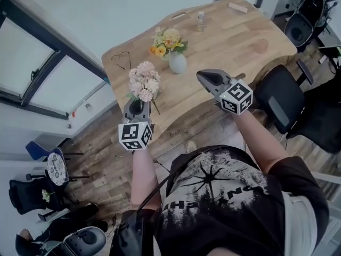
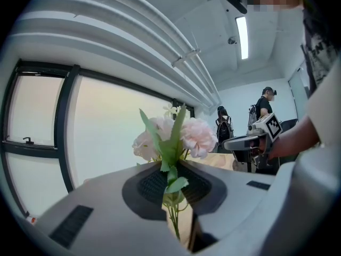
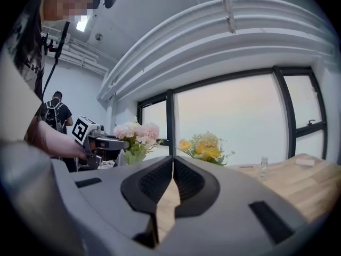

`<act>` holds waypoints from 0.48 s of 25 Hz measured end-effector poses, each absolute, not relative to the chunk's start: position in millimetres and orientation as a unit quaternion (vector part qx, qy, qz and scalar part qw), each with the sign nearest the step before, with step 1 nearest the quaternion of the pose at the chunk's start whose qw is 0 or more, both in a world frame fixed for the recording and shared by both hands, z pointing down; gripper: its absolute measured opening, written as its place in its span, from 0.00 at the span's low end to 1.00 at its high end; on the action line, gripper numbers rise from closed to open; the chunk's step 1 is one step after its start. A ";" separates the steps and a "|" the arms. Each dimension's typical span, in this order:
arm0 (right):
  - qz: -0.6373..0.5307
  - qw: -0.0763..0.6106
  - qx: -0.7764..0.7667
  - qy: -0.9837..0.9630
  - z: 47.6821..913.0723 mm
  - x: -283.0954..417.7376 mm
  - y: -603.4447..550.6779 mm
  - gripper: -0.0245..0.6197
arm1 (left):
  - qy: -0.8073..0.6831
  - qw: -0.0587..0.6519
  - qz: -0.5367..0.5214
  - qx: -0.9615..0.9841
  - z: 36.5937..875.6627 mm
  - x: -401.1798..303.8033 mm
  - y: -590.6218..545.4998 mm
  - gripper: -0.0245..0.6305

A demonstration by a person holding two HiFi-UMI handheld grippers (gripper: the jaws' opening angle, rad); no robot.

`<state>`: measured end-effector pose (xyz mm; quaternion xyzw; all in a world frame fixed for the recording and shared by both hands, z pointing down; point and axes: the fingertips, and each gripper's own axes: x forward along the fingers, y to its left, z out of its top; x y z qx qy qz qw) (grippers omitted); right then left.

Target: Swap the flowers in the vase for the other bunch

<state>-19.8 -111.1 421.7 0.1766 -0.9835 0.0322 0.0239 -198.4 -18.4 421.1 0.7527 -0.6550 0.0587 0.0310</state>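
Well, the left gripper [image 1: 139, 104] had its jaws clamped on the stems of the pink bunch [image 1: 144, 82], blooms upright over the table's [image 1: 234, 36] near-left edge. The vase [image 1: 177, 63] stood further in, toward the left corner, with the yellow flowers [image 1: 167, 40] in it, so the swap looked barely begun. The right gripper [image 1: 203, 77] hung near the vase, over the near edge, jaws pressed together on nothing. To do this well, it would probably need to open wide, come in low on the yellow stems just above the vase's mouth, close firmly, then lift straight up so the vase did not tip. The pink bunch seemed best kept off to the side, clear of that lift.
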 end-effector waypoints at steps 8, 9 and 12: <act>0.023 0.029 0.170 -0.985 421.5 13.5 -86.5 0.07 | -0.655 0.035 0.069 0.752 430.4 -159.6 4.2 0.13; 0.022 0.029 0.170 -0.985 421.4 16.4 -84.1 0.07 | -0.655 0.035 0.069 0.752 430.9 -156.2 6.5 0.13; 0.022 0.028 0.169 -0.985 420.8 23.2 -77.6 0.07 | -0.654 0.038 0.067 0.753 432.7 -147.9 13.0 0.13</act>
